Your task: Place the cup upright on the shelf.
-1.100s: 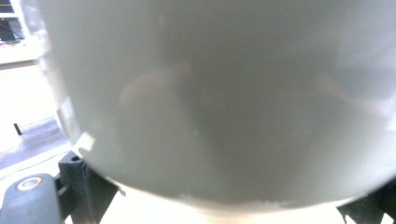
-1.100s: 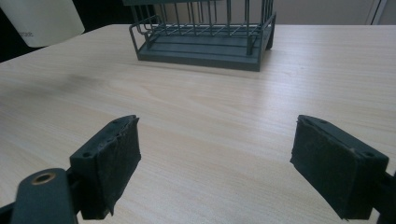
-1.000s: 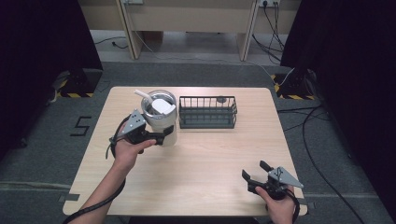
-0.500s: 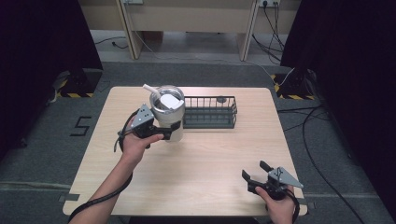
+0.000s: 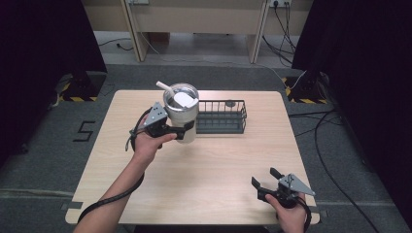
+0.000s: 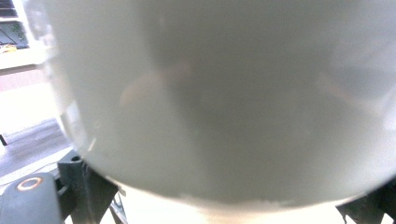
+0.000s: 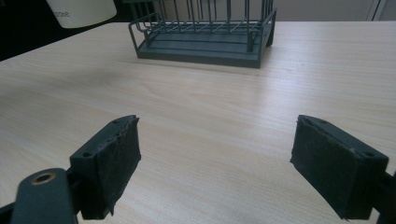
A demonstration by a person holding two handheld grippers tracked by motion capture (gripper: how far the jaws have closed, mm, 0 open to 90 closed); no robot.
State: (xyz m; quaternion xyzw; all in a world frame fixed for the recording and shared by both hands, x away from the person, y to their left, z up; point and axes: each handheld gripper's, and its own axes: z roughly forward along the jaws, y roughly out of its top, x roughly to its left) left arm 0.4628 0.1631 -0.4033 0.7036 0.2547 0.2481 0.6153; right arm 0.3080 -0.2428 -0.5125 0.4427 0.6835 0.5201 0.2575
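The left gripper clamps the pale steel tumbler with straw, lifted just left of the dark wire basket, likely for loading, while the right gripper rests wide open.

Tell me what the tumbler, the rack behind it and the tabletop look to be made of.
Tumbler: likely metal with a pale matt coating and a clear plastic lid, going by its smooth, softly reflective wall; the left gripper clamps it. Rack: thin dark grey wire, probably coated steel, on a flat base. Table: light wood-grain surface with an even sheen, probably laminate rather than solid wood.

Dark wire basket; wooden table
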